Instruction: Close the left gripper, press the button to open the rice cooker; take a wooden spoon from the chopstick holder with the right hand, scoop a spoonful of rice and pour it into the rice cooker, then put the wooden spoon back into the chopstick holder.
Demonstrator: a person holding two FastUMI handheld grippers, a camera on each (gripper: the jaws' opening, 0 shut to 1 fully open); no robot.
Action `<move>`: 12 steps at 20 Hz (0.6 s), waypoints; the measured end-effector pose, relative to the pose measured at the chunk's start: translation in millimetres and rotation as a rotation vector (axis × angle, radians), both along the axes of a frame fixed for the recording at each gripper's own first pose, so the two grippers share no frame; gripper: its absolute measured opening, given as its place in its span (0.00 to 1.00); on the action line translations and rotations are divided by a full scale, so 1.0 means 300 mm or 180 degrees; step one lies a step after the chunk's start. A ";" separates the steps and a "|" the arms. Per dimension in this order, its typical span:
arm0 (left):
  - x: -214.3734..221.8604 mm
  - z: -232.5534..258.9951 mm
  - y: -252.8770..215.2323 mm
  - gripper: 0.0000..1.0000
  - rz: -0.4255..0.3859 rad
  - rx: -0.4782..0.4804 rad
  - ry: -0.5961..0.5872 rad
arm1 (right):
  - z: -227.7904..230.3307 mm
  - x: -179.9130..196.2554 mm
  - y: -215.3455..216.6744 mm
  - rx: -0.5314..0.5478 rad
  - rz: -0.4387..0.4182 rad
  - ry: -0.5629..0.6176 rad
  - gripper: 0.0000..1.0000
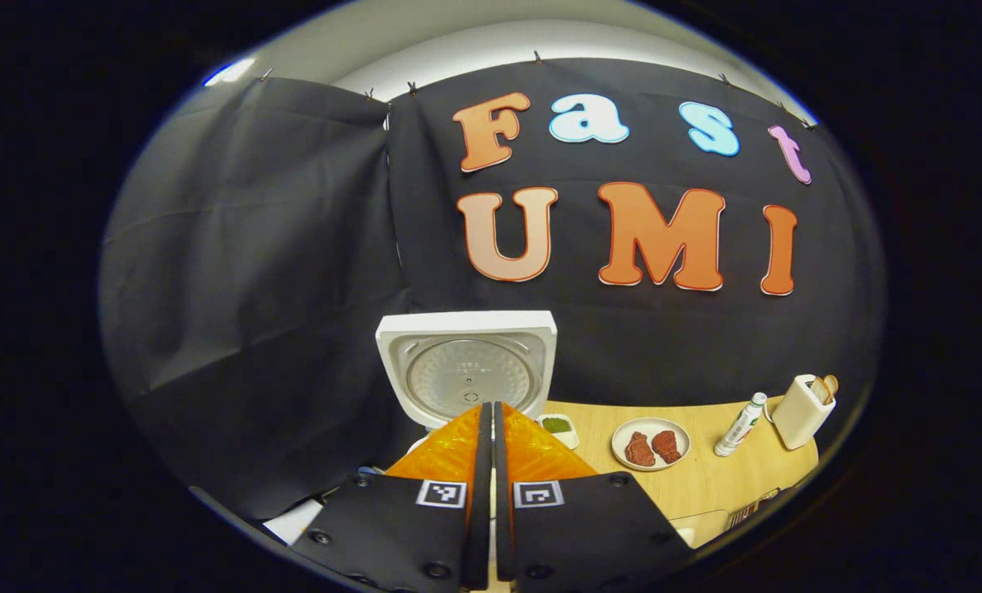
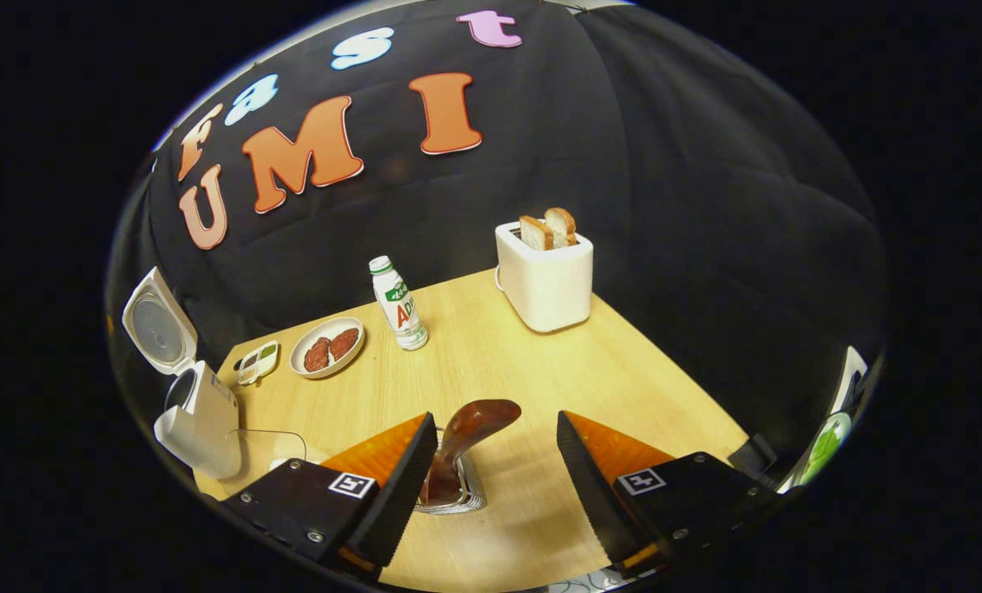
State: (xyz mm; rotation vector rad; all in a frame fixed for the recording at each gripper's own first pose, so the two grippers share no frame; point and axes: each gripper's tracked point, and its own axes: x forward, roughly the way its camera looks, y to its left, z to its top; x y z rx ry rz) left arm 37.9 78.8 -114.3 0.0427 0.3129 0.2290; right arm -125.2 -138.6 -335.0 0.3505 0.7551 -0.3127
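Left gripper view. The left gripper (image 1: 491, 408) occupied the bottom centre of the frame with its jaws clenched, the two fingers (image 1: 481, 461) pressed together and nothing between them. Directly above their tips stood the rice cooker (image 1: 466, 366), its lid raised upright so that the round inner plate faced the camera. To the right of the fingers, on the wooden table (image 1: 705, 482), lay a small dish of green food (image 1: 557, 427), then a plate of two red pieces of meat (image 1: 651, 445), a bottle (image 1: 740, 425) tilted by the lens, and a white toaster (image 1: 802, 410) near the right edge.

Right gripper view. The right gripper (image 2: 491, 449) sat at the bottom of the frame with its jaws released and wide apart. Between them, nearer the left finger (image 2: 400, 486), the wooden spoon (image 2: 468, 436) rose with its bowl uppermost from the chopstick holder (image 2: 450, 494); whether the left finger touched the spoon could not be told, and the right finger stood well apart from it. Beyond, at centre frame, the bottle (image 2: 399, 302) stood upright on the table (image 2: 491, 362). The toaster (image 2: 545, 276), holding two slices of bread (image 2: 547, 229), stood to its upper right. To the left of the bottle lay the plate of meat (image 2: 327, 347) and the small dish (image 2: 258, 361). At the left edge stood the rice cooker (image 2: 190, 403) with its lid open.
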 end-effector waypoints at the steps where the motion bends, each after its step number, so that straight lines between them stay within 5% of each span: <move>1: -0.002 -0.006 -0.020 0.12 -0.0041 0.0025 0.0008 | -0.012 0.008 0.014 0.0109 0.0002 -0.0021 0.89; 2: -0.003 -0.008 -0.028 0.33 -0.0069 0.0071 0.0002 | -0.018 0.011 0.027 0.0200 -0.0008 -0.0068 0.87; 5: -0.012 0.032 -0.042 0.58 -0.0092 0.0295 -0.0053 | -0.053 0.020 0.048 0.0445 -0.0077 -0.0132 0.78; 8: -0.001 0.059 -0.065 0.53 -0.0117 0.0373 -0.0128 | -0.068 0.048 0.048 0.0571 -0.0177 -0.0330 0.68; 9: 0.003 0.056 -0.074 0.54 -0.0131 0.0365 -0.0123 | -0.080 0.054 0.057 0.0629 -0.0223 -0.0328 0.55; 12: 0.019 0.059 -0.090 0.53 -0.0212 0.0339 -0.0118 | -0.096 0.068 0.077 0.0788 -0.0369 -0.0420 0.38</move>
